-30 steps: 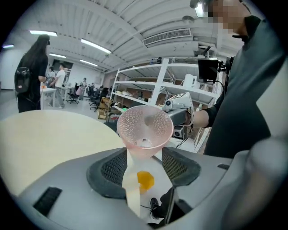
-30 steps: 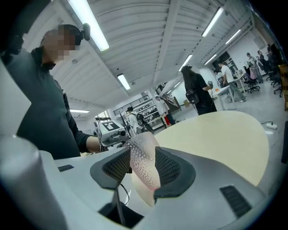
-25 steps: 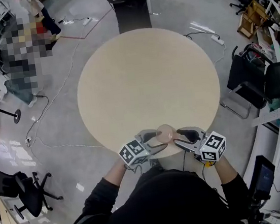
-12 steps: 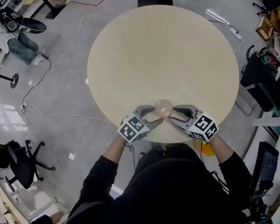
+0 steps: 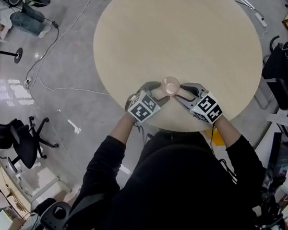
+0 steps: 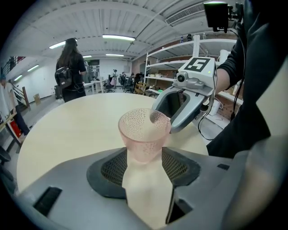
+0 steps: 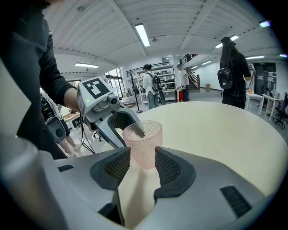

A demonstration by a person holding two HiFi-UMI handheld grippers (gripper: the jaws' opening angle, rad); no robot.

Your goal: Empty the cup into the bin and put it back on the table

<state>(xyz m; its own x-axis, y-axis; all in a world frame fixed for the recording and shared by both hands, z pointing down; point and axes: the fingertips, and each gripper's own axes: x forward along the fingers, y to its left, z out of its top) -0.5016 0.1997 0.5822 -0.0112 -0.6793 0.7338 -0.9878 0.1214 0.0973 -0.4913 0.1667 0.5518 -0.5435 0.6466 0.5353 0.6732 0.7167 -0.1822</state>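
At near edge of round desk, between both hands: pink dimpled cup, upright. Left gripper clamped on cup's lower wall from left, right gripper clamped on it from right. Cup base hidden, contact with desk unclear.

The cup is pink with tiny dots. Under it, the table is light tan. Beside it, the left gripper and right gripper are grey with black-and-white squares.
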